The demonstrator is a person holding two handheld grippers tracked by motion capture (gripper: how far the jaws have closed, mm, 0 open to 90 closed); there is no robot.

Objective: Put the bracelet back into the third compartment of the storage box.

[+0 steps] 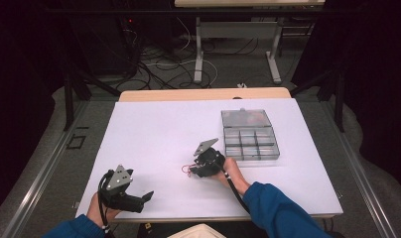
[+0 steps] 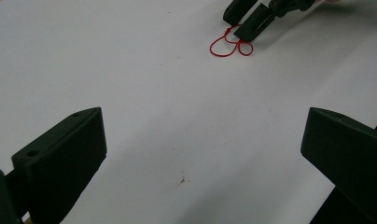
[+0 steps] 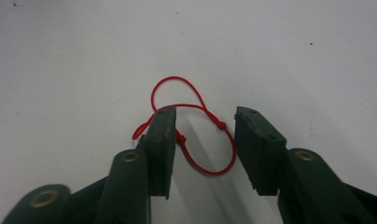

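Two hand-held grippers are over the white counter, one in each of the person's hands. The right hand-held gripper is tipped down near the middle of the counter, its tips at a loop of thin red string that lies flat on the surface. In the right gripper view the red string sits between the two black jaws: part of the loop passes under or against the left-hand jaw, while the other jaw stands clear of it with white counter showing in the gap. The jaws are partly apart and not pressing on the string; two small knots show on the loop. The left gripper view shows the same string far off, with the right hand-held gripper coming down on its upper edge.

The left hand-held gripper is held low near the front left corner of the counter, well apart from the string, pointing to the right. Its jaws stand wide open with nothing between them.

A clear plastic box with small compartments, its lid folded back, sits toward the far right of the counter, just beyond the right hand.
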